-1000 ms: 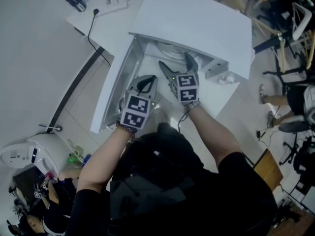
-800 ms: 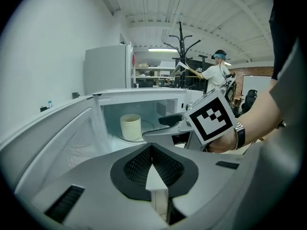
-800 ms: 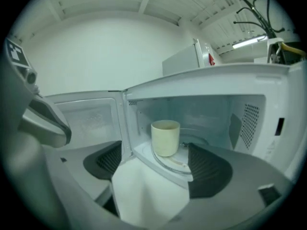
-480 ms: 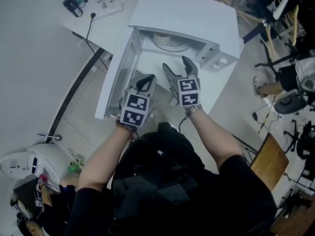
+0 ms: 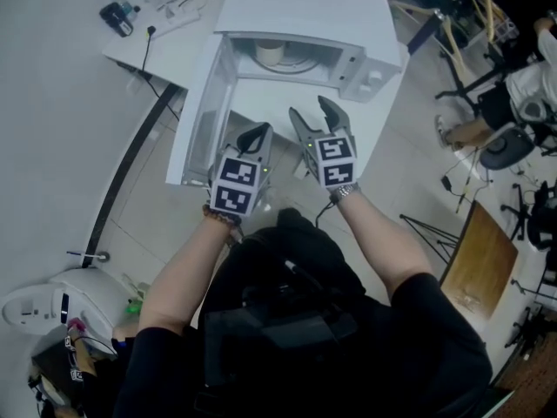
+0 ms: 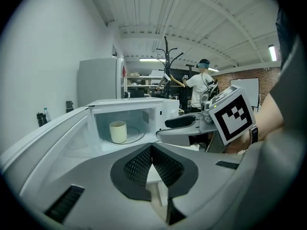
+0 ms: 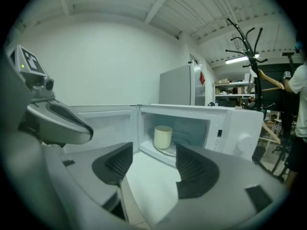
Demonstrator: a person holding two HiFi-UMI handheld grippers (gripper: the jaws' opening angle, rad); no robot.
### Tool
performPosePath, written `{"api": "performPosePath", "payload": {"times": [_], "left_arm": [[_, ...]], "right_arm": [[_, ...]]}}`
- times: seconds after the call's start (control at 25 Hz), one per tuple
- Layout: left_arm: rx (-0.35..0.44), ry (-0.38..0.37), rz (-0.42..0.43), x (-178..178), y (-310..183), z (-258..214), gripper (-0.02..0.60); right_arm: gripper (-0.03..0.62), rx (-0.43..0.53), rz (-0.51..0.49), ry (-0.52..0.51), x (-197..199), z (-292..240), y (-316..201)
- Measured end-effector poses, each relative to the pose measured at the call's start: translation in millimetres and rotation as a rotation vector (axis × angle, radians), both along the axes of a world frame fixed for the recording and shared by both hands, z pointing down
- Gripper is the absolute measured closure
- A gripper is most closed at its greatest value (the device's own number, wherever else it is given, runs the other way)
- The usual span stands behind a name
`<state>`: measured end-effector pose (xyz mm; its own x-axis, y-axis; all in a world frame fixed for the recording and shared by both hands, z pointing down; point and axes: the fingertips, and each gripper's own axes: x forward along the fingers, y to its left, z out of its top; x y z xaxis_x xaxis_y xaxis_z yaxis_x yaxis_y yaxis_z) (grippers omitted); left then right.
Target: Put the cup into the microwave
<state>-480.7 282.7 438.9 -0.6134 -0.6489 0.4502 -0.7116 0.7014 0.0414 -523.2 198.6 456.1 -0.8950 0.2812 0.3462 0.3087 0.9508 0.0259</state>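
**Cup**: cream, plain, upright on the glass turntable inside the microwave, left of centre. Nothing touches it.

**Microwave**: white, on a white surface. Its door is swung fully open to the left. The control panel with a round knob is on the right; any print there is too small to read.

**Left gripper**: fingers pressed together, holding nothing, in front of the open door and well short of the cup. Its marker cube carries black-and-white square patterns and no lettering.

**Right gripper**: fingers about half apart and just now closing. Only bare surface shows between them, with the cup framed far beyond. Its marker cube has the same kind of pattern.

**Surroundings:**
- A black cable and a dark device lie at the surface's far left corner.
- A tall grey cabinet stands behind the microwave.
- A black coat stand and a person in a white shirt are in the background.
- A wooden board is on the floor at right.
- A white appliance is on the floor at lower left.

**Obstructions:** the open door stands beside the left gripper.
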Motion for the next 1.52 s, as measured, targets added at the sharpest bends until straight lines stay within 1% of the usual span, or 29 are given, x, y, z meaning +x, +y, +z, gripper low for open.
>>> {"api": "performPosePath", "payload": {"times": [0.12,0.36,0.52,0.88,1.0,1.16,1.52], "left_arm": [[0.007,-0.012,0.022,11.3,-5.3,-5.0,0.581],[0.015,-0.038,0.074,36.1,-18.5,-13.3,0.581],[0.019,-0.050,0.113,54.6,-28.9,-18.0,0.581],[0.030,-0.045,0.219,82.9,-66.2,-27.2,0.581],[0.042,-0.044,0.260,94.2,-81.8,-30.9,0.581],[0.053,-0.033,0.310,107.7,-102.6,-30.0,0.581],[0.056,-0.025,0.461,151.0,-165.2,-24.1,0.581]], "right_arm": [[0.341,0.004,0.027,-0.013,17.3,-8.3,-8.1],[0.430,0.013,0.069,-0.043,53.4,-23.2,-22.5],[0.472,0.016,0.093,-0.055,78.9,-31.1,-31.7],[0.577,0.026,0.178,-0.067,121.1,-49.9,-62.1],[0.590,0.032,0.213,-0.060,137.6,-51.9,-75.8],[0.592,0.035,0.262,-0.050,159.5,-52.0,-95.8],[0.592,0.031,0.393,-0.041,215.7,-46.9,-147.5]]}}
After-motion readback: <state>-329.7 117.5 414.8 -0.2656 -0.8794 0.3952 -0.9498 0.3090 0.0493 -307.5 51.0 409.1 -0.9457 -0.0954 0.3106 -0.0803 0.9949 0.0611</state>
